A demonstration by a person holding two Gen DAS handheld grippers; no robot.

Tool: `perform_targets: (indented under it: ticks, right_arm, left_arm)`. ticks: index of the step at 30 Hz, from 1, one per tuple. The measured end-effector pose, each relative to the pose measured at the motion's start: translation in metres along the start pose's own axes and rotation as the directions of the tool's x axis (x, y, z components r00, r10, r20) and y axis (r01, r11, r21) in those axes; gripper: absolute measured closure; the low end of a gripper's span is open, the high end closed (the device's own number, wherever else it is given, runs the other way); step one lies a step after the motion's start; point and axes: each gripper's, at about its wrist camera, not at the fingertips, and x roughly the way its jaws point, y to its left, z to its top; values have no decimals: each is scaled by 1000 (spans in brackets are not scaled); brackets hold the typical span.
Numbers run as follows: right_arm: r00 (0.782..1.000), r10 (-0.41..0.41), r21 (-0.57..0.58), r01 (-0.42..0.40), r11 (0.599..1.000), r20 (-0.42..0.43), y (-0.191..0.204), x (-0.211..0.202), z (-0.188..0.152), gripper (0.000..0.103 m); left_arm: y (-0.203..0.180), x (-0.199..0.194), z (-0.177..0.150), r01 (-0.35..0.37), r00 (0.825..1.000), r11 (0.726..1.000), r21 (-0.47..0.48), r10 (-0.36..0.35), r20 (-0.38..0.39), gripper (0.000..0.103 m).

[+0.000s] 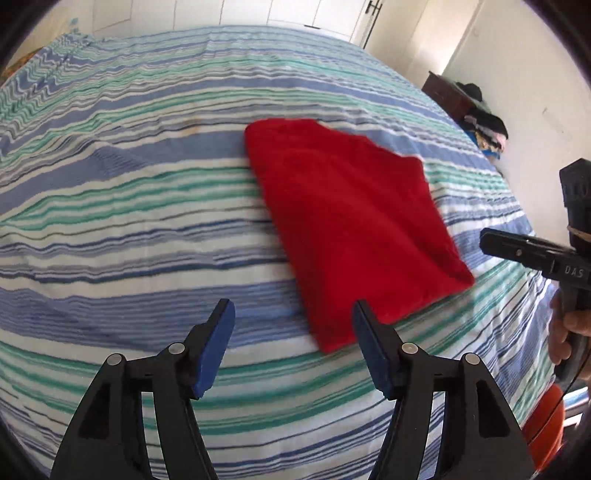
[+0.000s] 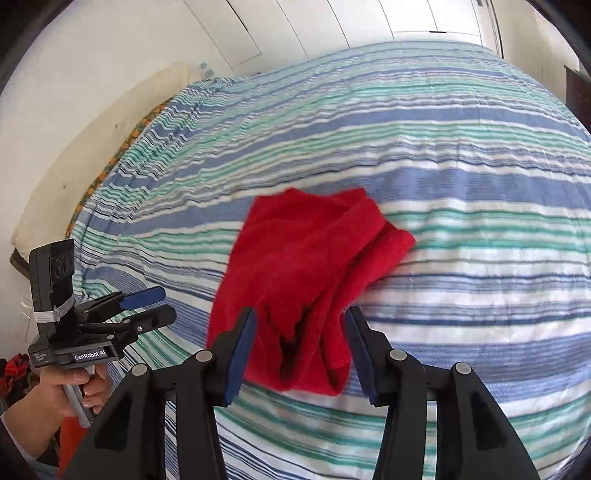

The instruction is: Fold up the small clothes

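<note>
A small red cloth (image 1: 354, 221) lies folded on the striped bedspread (image 1: 129, 192). In the right wrist view the red cloth (image 2: 306, 273) shows stacked layers with an open folded end toward me. My left gripper (image 1: 293, 347) is open and empty, above the bed just left of the cloth's near corner. My right gripper (image 2: 301, 354) is open, its jaws standing either side of the cloth's near end without closing on it. The left gripper also shows in the right wrist view (image 2: 147, 306), and the right gripper in the left wrist view (image 1: 487, 240).
The bed (image 2: 443, 147) fills both views, with a pillow (image 2: 92, 147) by the wall at its left. A pile of clothes (image 1: 484, 125) and a dark wooden cabinet (image 1: 447, 96) stand at the far right. White wardrobe doors (image 1: 295, 11) stand behind the bed.
</note>
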Motion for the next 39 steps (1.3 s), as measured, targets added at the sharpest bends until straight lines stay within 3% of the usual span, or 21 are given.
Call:
perform_targets:
  ticks: [2, 4, 5, 6, 8, 9, 13, 16, 18, 21, 25, 29, 39]
  right_arm:
    - [997, -60, 0, 60, 998, -39, -5, -6, -34, 52]
    - [990, -127, -20, 126, 992, -56, 0, -19, -62, 36]
    - [987, -151, -36, 149, 988, -50, 7, -28, -74, 22]
    - [985, -171, -54, 169, 984, -34, 17, -38, -85, 15]
    - [978, -206, -88, 206, 975, 9, 39, -60, -104, 10]
    - [972, -233, -102, 235, 967, 27, 53, -69, -112, 3]
    - [957, -270, -108, 282, 953, 111, 100, -101, -140, 1]
    - [945, -307, -93, 317, 944, 114, 122, -119, -159, 1]
    - [936, -336, -104, 347, 932, 109, 136, -129, -171, 1]
    - [935, -339, -139, 351, 926, 102, 157, -143, -184, 1]
    - [929, -352, -164, 366, 916, 111, 180, -160, -195, 1]
    - [917, -378, -182, 396, 900, 124, 195, -170, -200, 1]
    - [926, -367, -174, 378, 909, 91, 206, -183, -202, 1]
  left_arm:
    - [-7, -11, -34, -61, 998, 997, 43, 62, -9, 30]
    - [-19, -33, -60, -152, 988, 984, 96, 151, 13, 19]
    - [-25, -47, -69, -202, 979, 972, 116, 198, 42, 15]
    - [-31, -61, -77, -254, 966, 959, 129, 245, 82, 13]
    - [-39, -91, -88, -333, 937, 936, 114, 316, 147, 6]
    - [-41, -105, -92, -343, 932, 934, 97, 325, 163, 5]
    - [-43, -151, -105, -411, 892, 911, 21, 397, 215, 2]
    - [-41, -168, -111, -376, 919, 927, -1, 373, 124, 2]
    - [-42, -177, -116, -362, 927, 932, -9, 361, 98, 2]
    - [-45, -190, -125, -361, 929, 932, -13, 361, 77, 2]
    - [-54, -207, -133, -389, 916, 921, -5, 387, 103, 2]
    - [-56, -212, -138, -354, 931, 935, -10, 353, 97, 2]
    - [-58, -219, -152, -308, 950, 951, 0, 308, 45, 2]
